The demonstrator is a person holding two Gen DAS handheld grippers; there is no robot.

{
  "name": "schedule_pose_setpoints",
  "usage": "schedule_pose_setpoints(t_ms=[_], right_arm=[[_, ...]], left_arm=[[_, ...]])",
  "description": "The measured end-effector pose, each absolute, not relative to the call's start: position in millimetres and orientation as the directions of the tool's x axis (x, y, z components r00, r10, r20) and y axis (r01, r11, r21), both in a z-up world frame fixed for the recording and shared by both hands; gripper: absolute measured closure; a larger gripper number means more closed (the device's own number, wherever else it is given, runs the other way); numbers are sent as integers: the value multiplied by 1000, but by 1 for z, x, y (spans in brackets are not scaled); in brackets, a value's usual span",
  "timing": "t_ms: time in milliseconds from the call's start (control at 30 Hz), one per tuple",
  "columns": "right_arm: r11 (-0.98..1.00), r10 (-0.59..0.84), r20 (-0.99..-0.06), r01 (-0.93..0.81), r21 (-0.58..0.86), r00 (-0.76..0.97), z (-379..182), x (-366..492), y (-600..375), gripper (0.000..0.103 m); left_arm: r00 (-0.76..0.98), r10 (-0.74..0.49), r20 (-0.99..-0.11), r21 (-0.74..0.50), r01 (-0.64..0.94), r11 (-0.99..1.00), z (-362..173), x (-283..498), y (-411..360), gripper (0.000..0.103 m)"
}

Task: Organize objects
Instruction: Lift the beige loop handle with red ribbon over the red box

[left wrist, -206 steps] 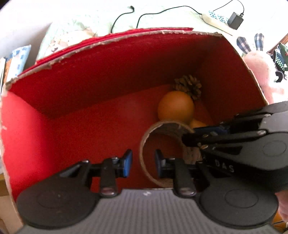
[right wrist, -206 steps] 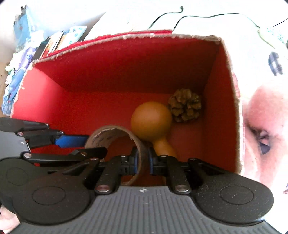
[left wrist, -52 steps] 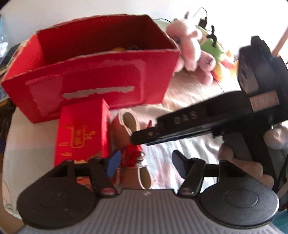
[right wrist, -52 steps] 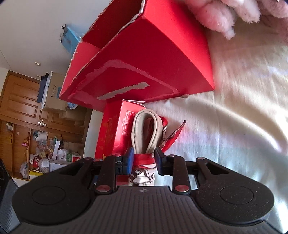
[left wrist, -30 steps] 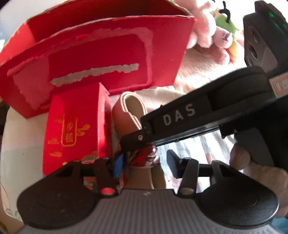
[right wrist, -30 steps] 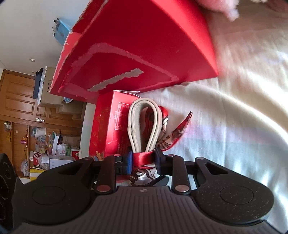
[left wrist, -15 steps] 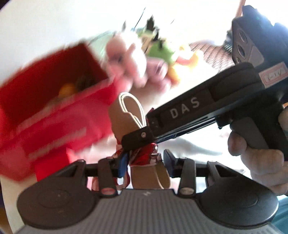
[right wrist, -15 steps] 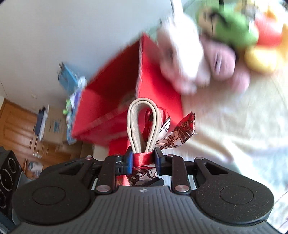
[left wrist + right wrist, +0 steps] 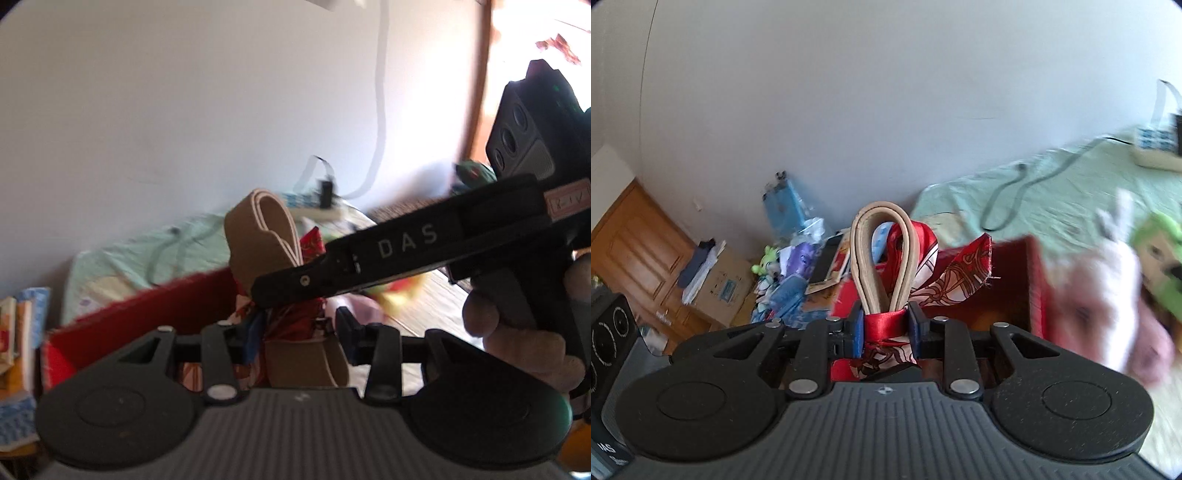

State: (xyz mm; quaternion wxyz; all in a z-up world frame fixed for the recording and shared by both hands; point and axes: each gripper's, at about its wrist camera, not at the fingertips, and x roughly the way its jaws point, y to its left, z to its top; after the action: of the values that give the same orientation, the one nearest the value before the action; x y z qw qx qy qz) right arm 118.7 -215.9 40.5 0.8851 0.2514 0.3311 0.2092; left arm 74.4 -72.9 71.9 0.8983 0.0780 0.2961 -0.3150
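**Operator:** Between the jaws of the right gripper (image 9: 885,327), what is held?

**Technician:** The jaws are closed narrow on the red scarf (image 9: 886,320) where it is tied round the beige strap (image 9: 881,258). The strap loop stands upright just ahead of the fingertips, and a printed scarf tail fans out to the right of the jaws.

**Operator:** State of the left gripper (image 9: 295,330)?

**Technician:** Its jaws stand wide, one on each side of the same bundle. The left wrist view does not show either pad pressing the fabric, so treat that gripper as not gripping. The right gripper's arm crosses directly ahead of the left jaws.

**Operator:** Where is the destination?

**Technician:** The red box (image 9: 155,310) lies beyond and below both sets of jaws; its far rim shows behind the strap. Its floor is not visible from either view. A pink plush toy (image 9: 1108,302) sits beyond the right jaw, beside the box wall, blurred.

**Operator:** Procedure for the step in hand?

**Technician:** Judged as a carry to the box. Maintain grip on the knot. Bring the bundle over the opening and lower it until the loop passes the rim. Keep the loose tail clear of the wall and the toy. Release only once the bundle is supported. Keep the left jaws apart so they do not snag the scarf.
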Motion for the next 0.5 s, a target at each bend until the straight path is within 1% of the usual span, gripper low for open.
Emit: schedule_pose_setpoints(t_ms=[100, 167, 267, 367, 500], right_arm=[[786, 559, -521, -212, 580, 645, 30, 157, -185, 78], [789, 567, -554, -209, 578, 610, 20, 177, -166, 78], [802, 565, -617, -189, 567, 548, -5, 203, -149, 78], [829, 545, -682, -190, 526, 488, -26, 222, -129, 78], [850, 522, -752, -173, 498, 402, -50, 240, -114, 79]], left_arm=[[640, -489, -593, -71, 564, 823, 67, 102, -50, 60], [629, -473, -617, -99, 534, 839, 57, 104, -20, 60], [597, -454, -662, -145, 493, 858, 39, 131, 4, 60], [552, -432, -713, -175, 456, 873, 9, 153, 15, 60], [497, -398, -771, -177, 432, 884, -23, 174, 13, 59]])
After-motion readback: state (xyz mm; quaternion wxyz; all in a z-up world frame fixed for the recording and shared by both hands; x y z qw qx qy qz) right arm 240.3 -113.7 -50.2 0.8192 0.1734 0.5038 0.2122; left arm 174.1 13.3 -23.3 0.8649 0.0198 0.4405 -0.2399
